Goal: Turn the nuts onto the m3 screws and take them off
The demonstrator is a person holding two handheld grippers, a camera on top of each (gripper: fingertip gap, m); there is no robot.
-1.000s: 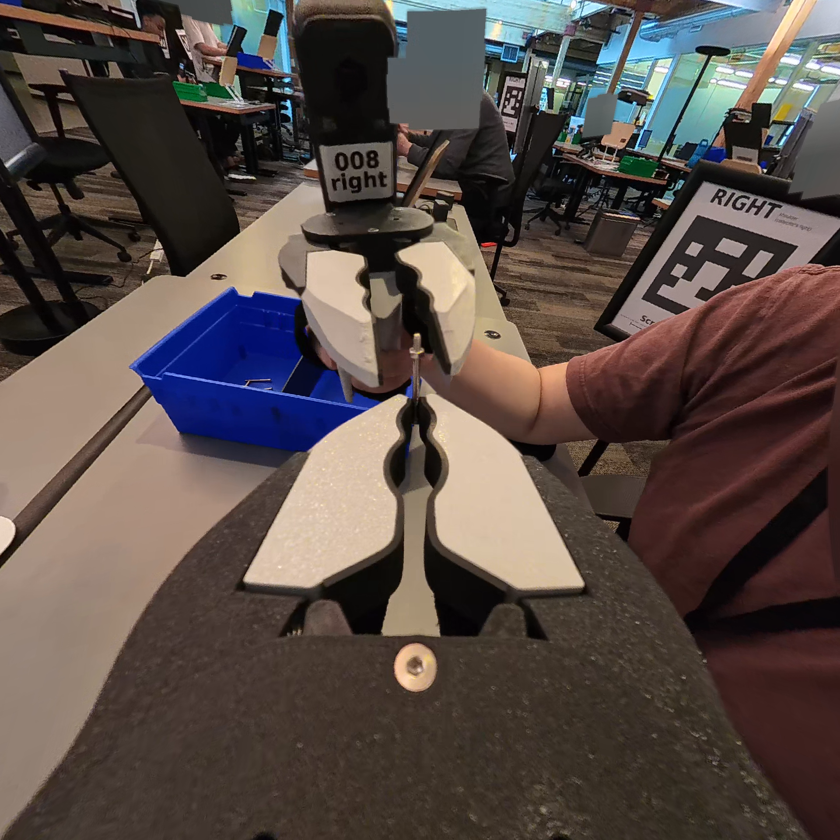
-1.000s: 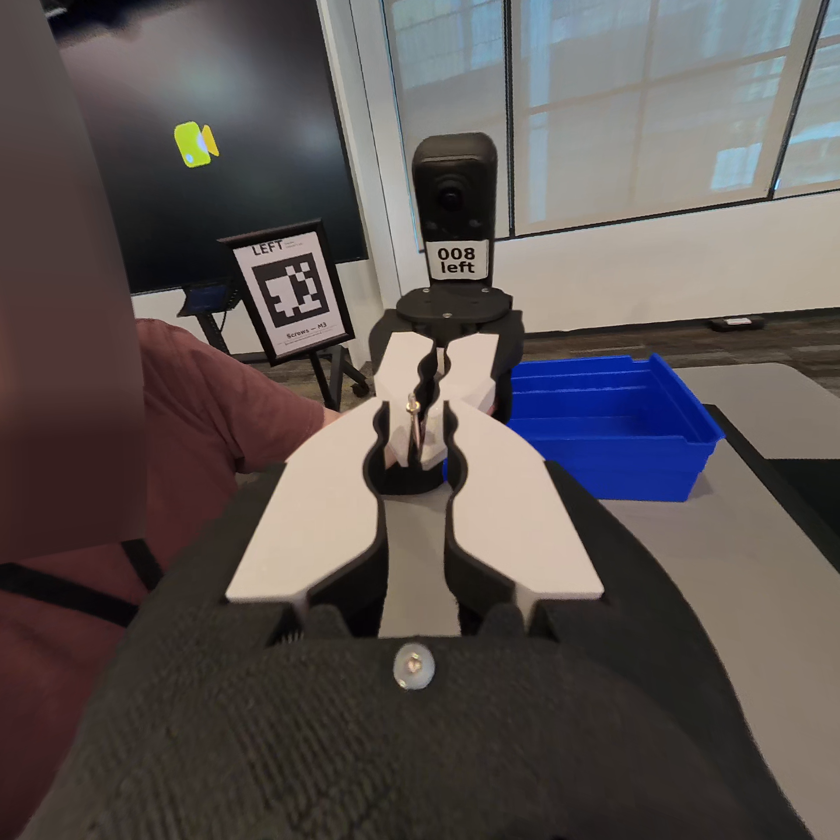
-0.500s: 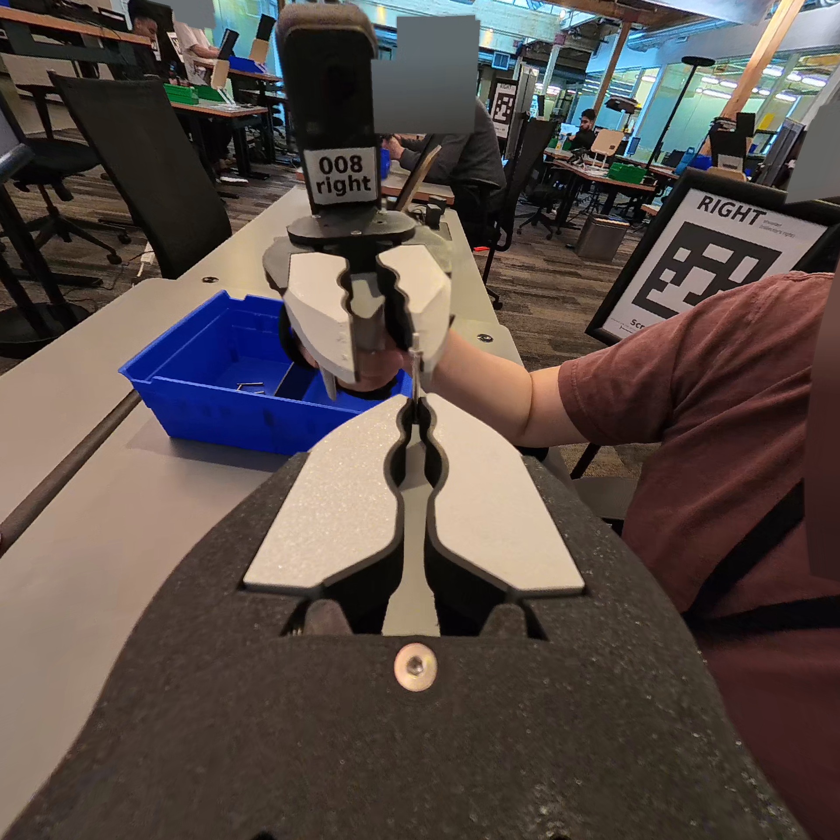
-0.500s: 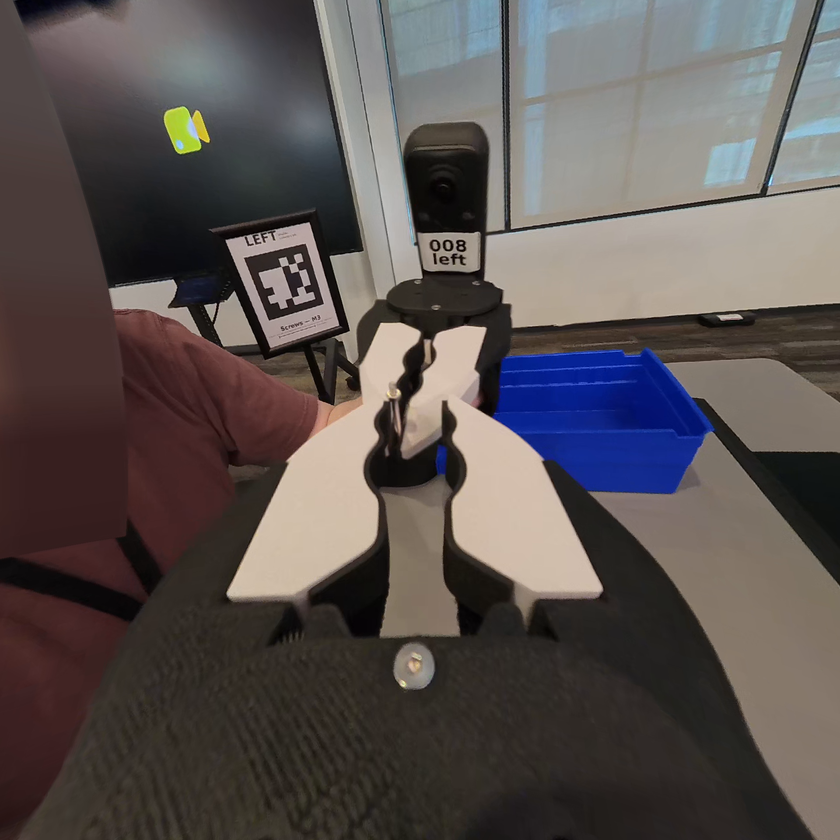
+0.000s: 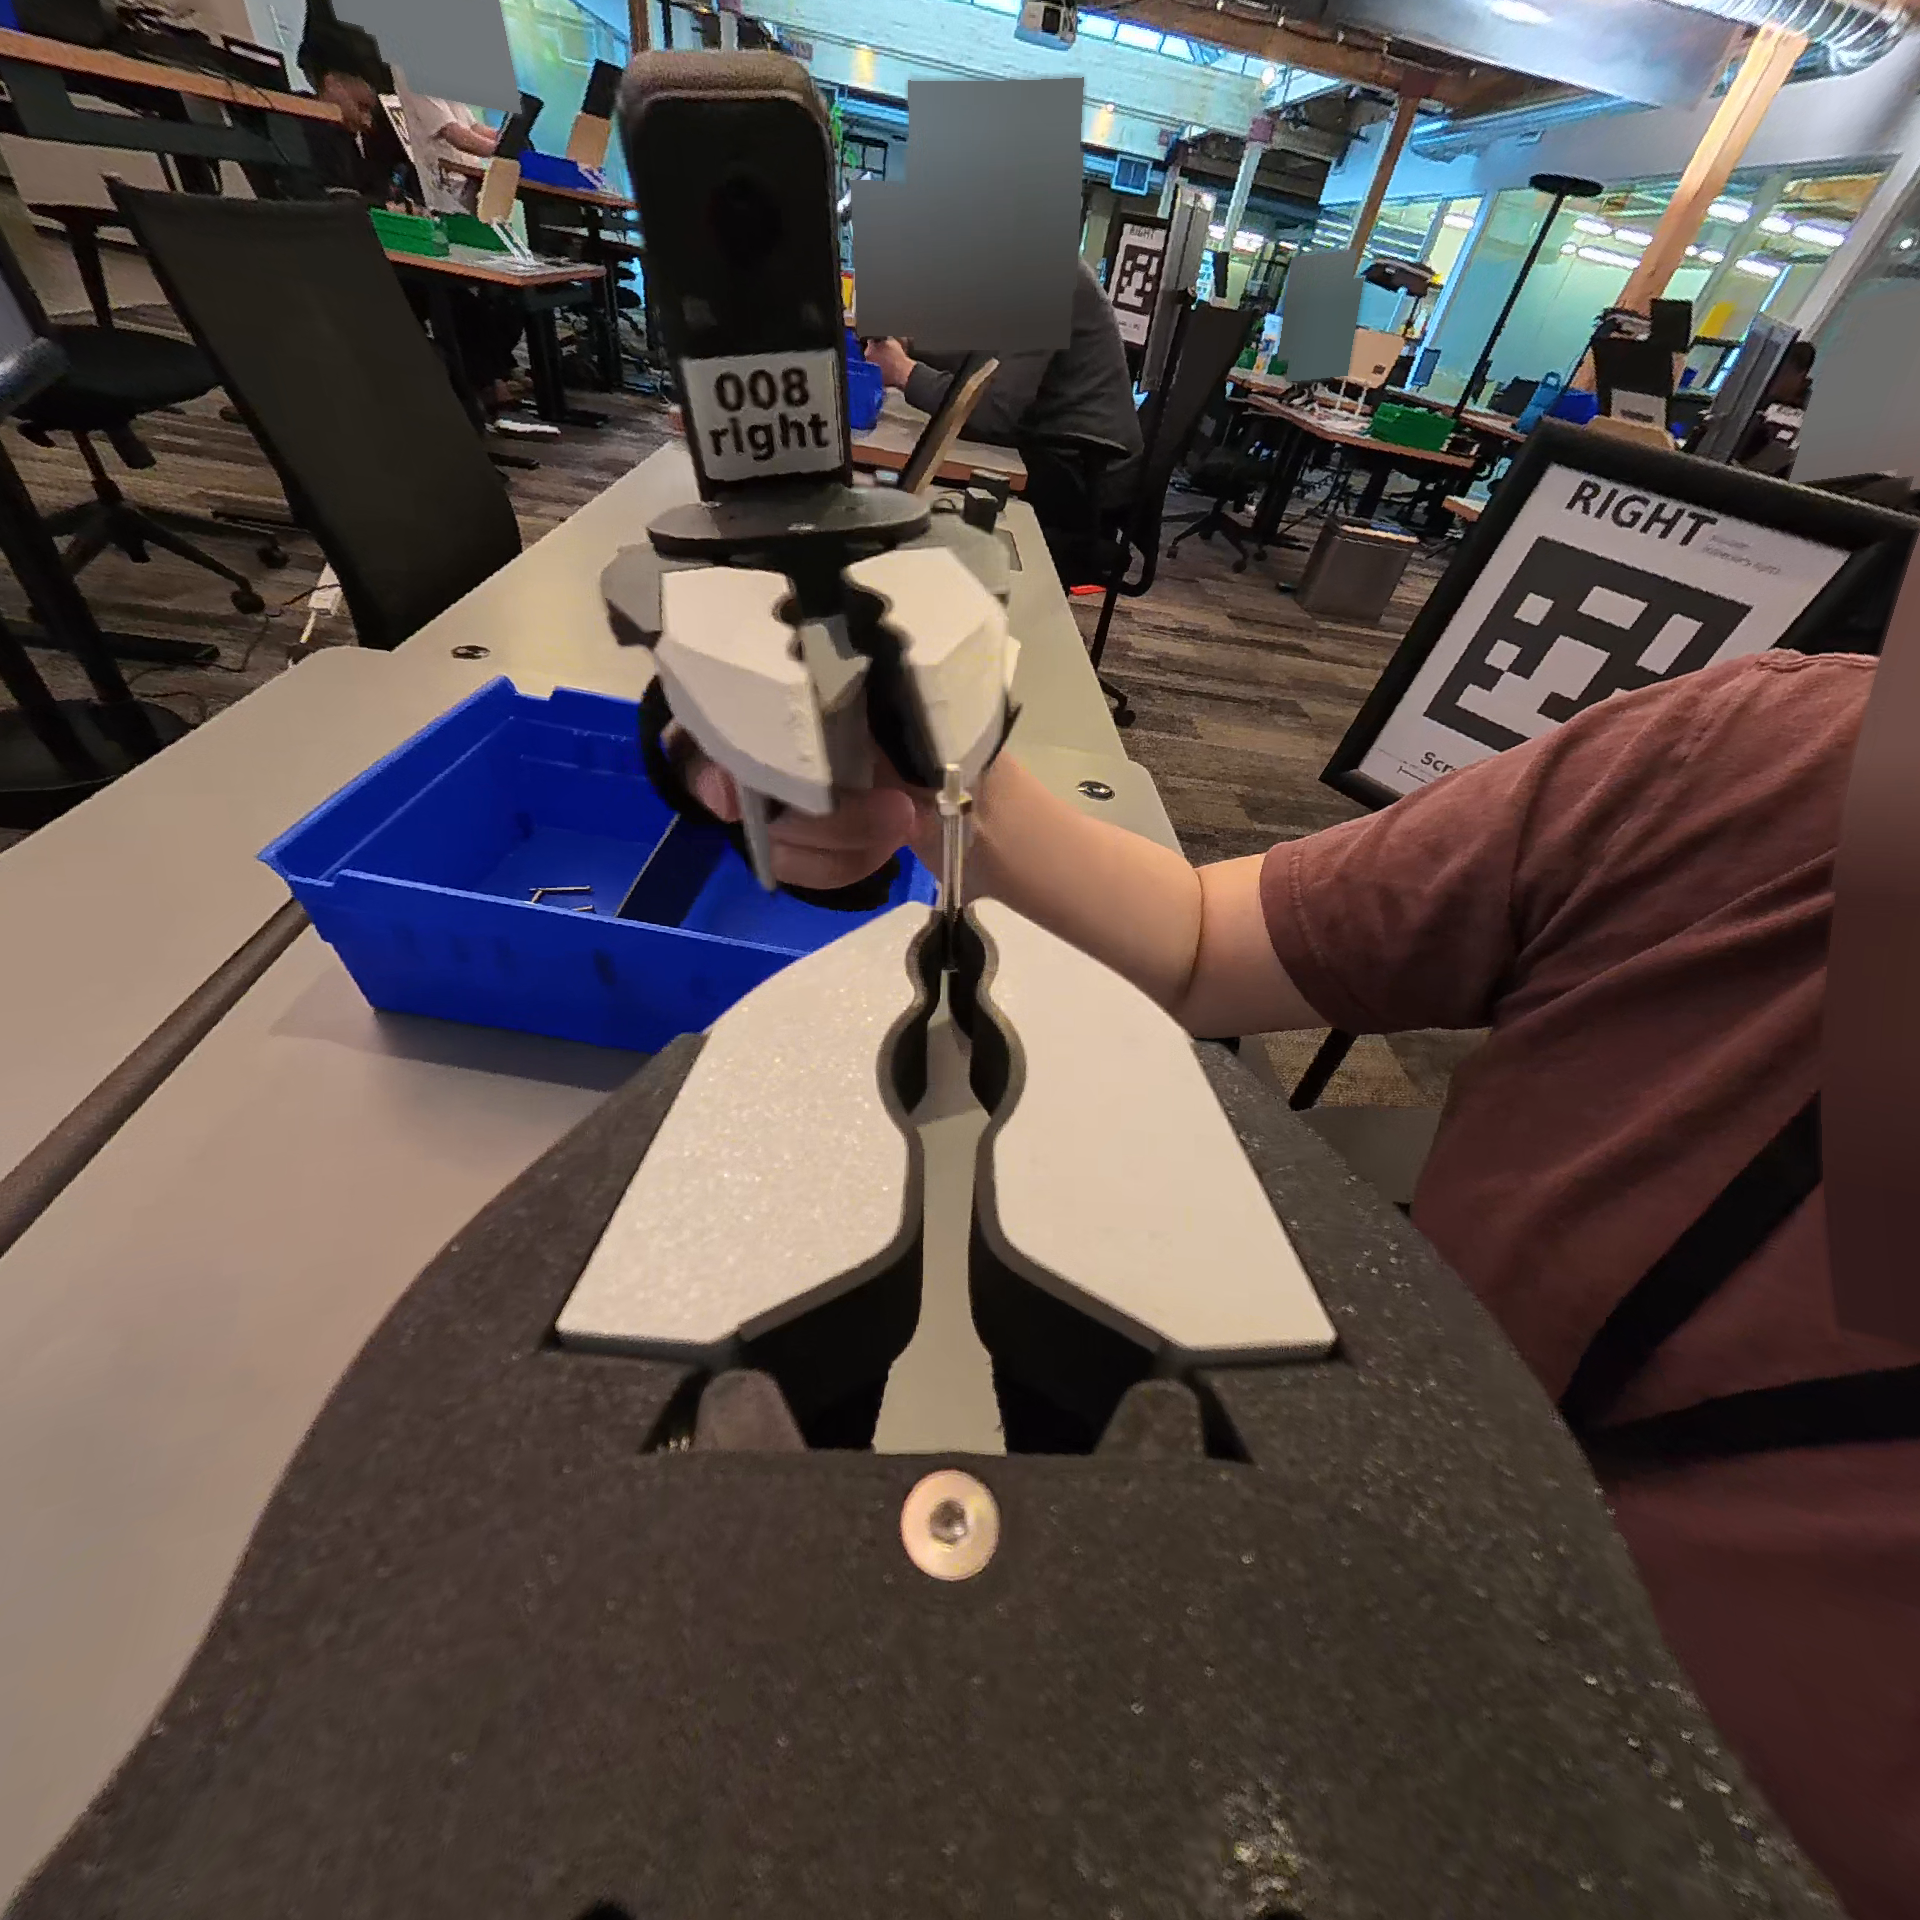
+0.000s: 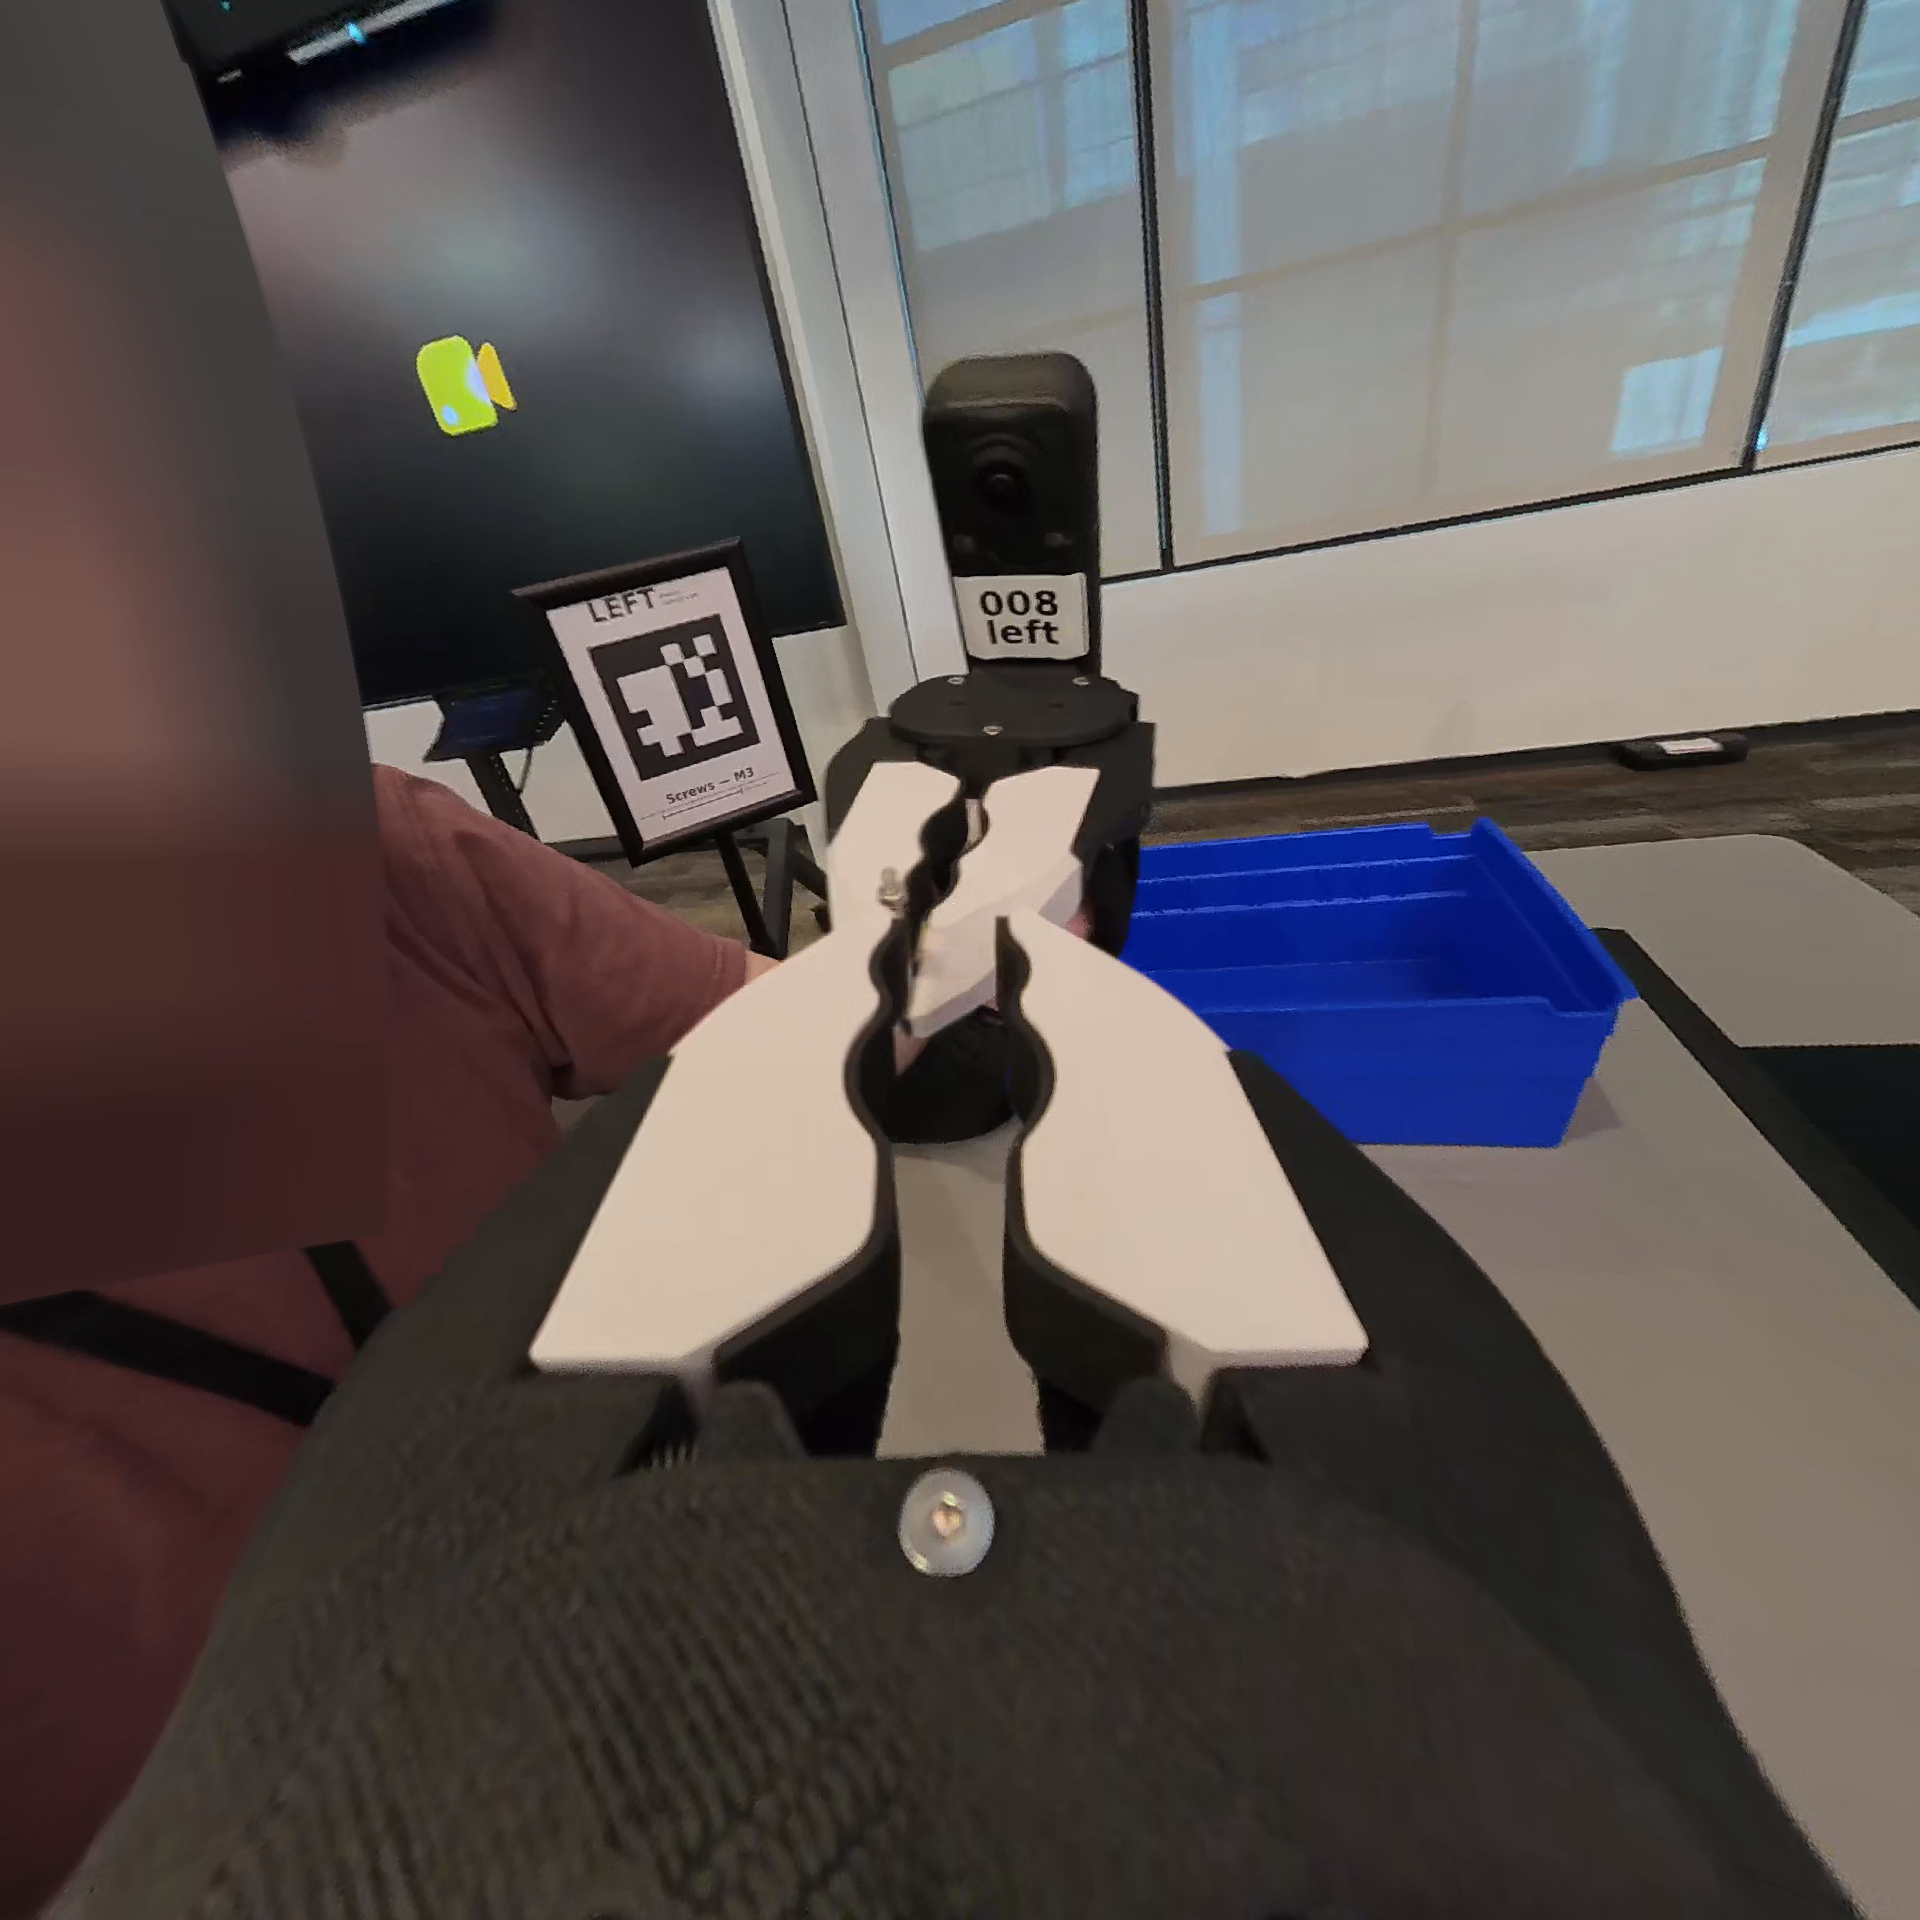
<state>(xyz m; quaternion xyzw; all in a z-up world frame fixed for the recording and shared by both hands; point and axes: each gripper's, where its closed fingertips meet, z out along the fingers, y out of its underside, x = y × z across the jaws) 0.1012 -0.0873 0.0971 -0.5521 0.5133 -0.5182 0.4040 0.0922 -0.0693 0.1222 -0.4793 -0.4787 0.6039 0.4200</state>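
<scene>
Left wrist view puts the blue bin point(image 5: 540, 935) on the grey table point(image 5: 208, 1195) as my landmark, with loose screws lying on its floor. Right of the bin, above its near corner, my left gripper point(image 5: 951, 940) is clamped on the lower end of a screw point(image 5: 950, 862) that stands upright. My right gripper point(image 5: 940, 774) meets it from above, its fingers nearly together around the nut point(image 5: 952, 802), though I cannot tell whether it truly grips.

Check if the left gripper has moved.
Yes. The left gripper has tilted, its screw head swinging left, away from the blue bin.
</scene>
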